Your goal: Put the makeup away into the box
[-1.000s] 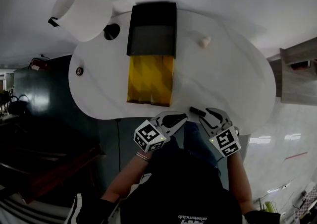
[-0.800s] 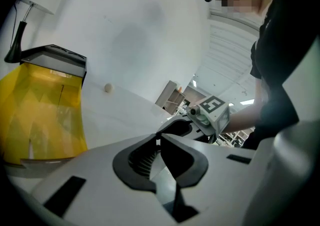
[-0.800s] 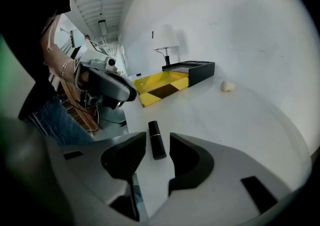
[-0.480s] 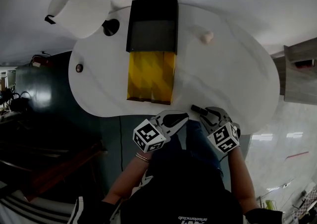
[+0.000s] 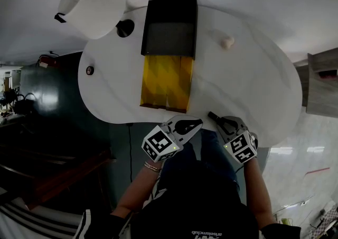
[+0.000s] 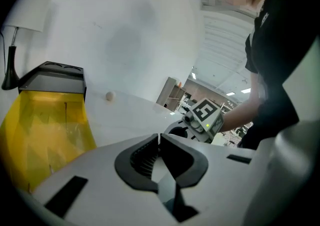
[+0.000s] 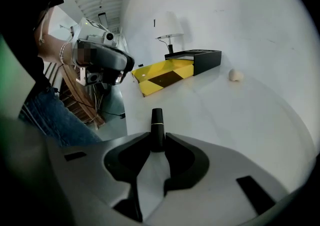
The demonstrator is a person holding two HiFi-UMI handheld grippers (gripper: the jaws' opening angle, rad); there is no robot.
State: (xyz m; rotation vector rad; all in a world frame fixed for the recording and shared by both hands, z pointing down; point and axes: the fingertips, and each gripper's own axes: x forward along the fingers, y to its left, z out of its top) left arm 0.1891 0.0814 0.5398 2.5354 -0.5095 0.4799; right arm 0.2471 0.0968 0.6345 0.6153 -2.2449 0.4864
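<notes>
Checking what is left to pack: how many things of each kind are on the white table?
yellow and black box: 1
black makeup tube: 1
small beige round piece: 1
lamp: 1
small dark round piece: 1
Total: 5

Left tongs [image 6: 159,139] closed near yellow box [image 6: 45,132]
</notes>
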